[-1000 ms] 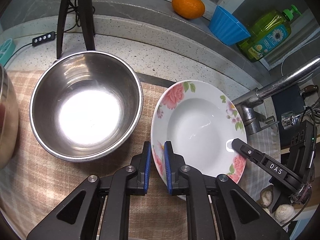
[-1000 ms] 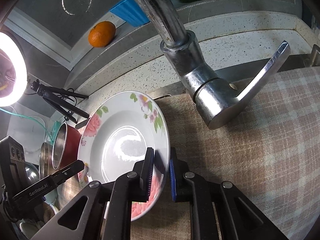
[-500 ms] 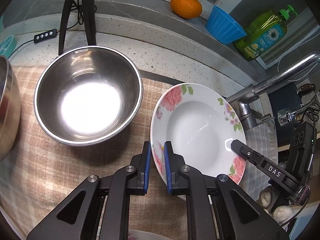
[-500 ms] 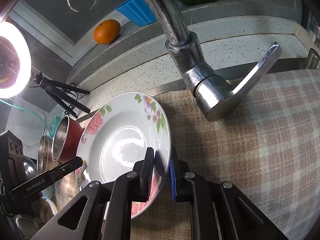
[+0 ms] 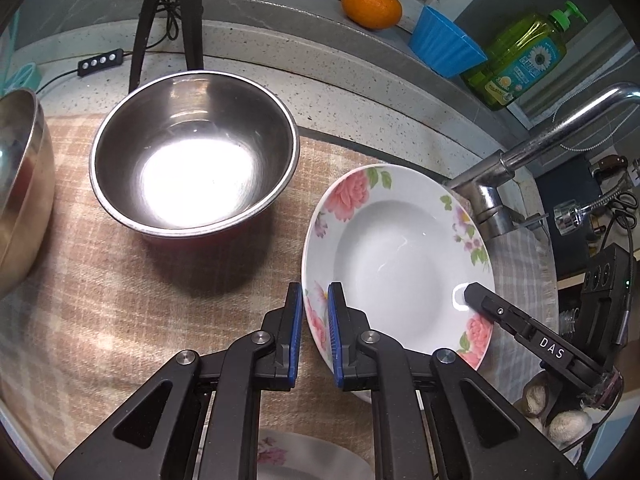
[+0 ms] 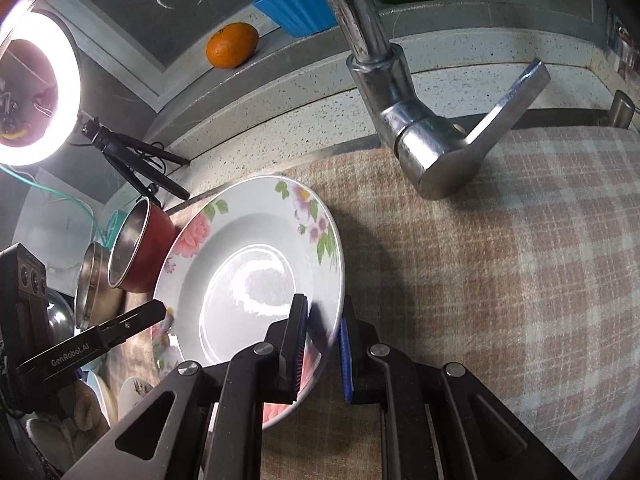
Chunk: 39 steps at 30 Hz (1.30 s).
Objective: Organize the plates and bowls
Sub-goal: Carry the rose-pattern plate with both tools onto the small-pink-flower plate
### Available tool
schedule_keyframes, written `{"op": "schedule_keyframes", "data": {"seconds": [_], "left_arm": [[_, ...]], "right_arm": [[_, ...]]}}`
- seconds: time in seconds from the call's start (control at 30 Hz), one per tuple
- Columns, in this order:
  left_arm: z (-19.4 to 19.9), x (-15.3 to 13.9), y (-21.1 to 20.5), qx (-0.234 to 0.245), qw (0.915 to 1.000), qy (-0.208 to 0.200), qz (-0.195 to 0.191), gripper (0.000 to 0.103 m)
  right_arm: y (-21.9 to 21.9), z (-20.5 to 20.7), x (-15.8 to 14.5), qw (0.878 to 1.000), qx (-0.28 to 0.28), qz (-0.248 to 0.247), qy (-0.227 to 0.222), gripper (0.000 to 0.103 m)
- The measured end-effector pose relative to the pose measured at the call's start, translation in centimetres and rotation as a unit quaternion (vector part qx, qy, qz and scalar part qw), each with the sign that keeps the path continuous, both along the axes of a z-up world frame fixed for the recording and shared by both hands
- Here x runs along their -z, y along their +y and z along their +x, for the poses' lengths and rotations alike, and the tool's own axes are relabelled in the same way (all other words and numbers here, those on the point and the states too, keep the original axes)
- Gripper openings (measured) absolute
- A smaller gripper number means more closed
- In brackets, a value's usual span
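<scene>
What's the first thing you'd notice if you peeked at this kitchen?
The white flowered plate, held above the checked cloth with the left tool and right tool each pinching opposite rims. Next, the shiny steel bowl to its left, and the bright orange up on the ledge behind.

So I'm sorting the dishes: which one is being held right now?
The floral plate, pinched at opposite rims by both hand-held grippers; the steel bowl and brass-coloured bowl sit untouched.

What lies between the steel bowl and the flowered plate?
Only bare checked cloth separates the steel bowl and the flowered plate, seen in the left wrist view.
</scene>
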State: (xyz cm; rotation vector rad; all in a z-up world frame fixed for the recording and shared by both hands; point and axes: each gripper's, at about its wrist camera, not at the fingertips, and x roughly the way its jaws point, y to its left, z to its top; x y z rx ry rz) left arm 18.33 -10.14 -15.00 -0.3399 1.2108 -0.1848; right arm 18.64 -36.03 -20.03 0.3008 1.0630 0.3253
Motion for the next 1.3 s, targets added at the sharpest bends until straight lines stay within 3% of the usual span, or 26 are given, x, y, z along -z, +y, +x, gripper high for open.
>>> {"op": "schedule_keyframes", "data": {"seconds": [0.13,0.27,1.3], "left_arm": [[-0.9,-1.6,-1.1,0.021,0.998,-0.042,0.043,0.01],[-0.8,-1.6,-0.2,0.013,0.9993,-0.032,0.015,0.01],[-6.8,-4.2,3.6,-0.022,0.9979,-0.061,0.004,0.01]], "right_arm": [[0.0,-0.3,-0.4,1.0,-0.004,-0.001,-0.006,0.014],[0.0,-0.6,-0.9,1.0,-0.009,-0.002,-0.014,0.014],[3.8,-6.1,-3.8,0.996,-0.053,-0.019,-0.064,0.014]]}}
